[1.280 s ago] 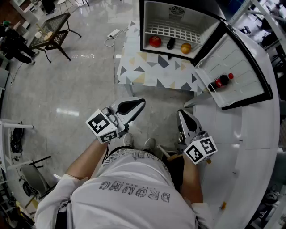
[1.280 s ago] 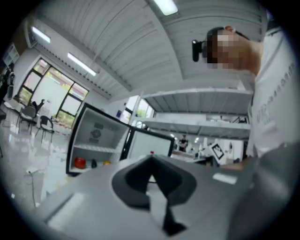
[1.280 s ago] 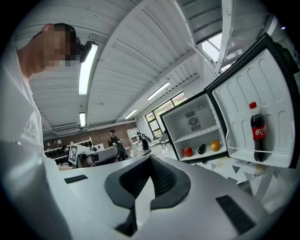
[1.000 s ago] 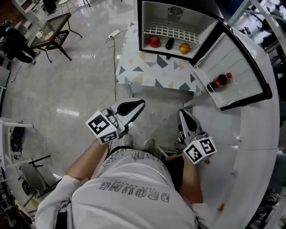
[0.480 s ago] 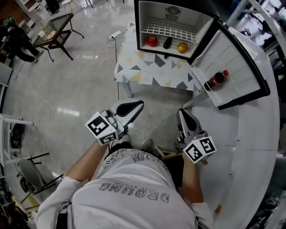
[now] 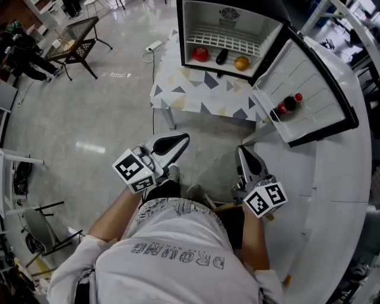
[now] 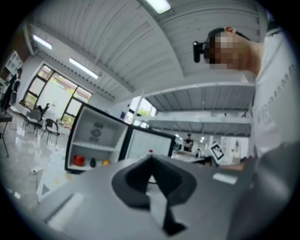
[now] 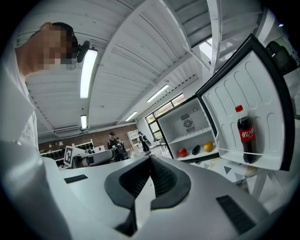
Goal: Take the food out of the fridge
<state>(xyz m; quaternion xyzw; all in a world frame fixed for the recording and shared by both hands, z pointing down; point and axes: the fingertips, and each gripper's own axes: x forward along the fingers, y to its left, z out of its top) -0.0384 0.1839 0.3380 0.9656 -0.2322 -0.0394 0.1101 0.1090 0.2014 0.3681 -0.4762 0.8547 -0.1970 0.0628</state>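
A small white fridge [image 6: 196, 18] stands open on a low table, its door [image 6: 320, 77] swung out to the right. On its floor lie a red fruit [image 6: 200, 53], a dark fruit [image 6: 221, 57] and an orange fruit [image 6: 241, 62]. A cola bottle [image 6: 285, 105] sits in the door shelf. My left gripper [image 6: 181, 141] and right gripper [image 6: 241, 151] are held in front of my body, well short of the fridge, both shut and empty. The right gripper view shows the red fruit [image 8: 182, 153], the orange fruit [image 8: 208, 146] and the cola bottle [image 8: 244, 136] beyond its closed jaws.
The fridge's table [image 6: 178, 95] wears a triangle-patterned cloth. A white curved counter [image 6: 338, 196] runs along the right. On the grey floor lie a power strip and cable [image 6: 151, 44]. A wicker chair [image 6: 71, 35] stands at the far left, with people [image 6: 24, 53] beyond it.
In the head view the fridge and table have slid slightly left and up. Both grippers stay shut and keep their place in front of my body.
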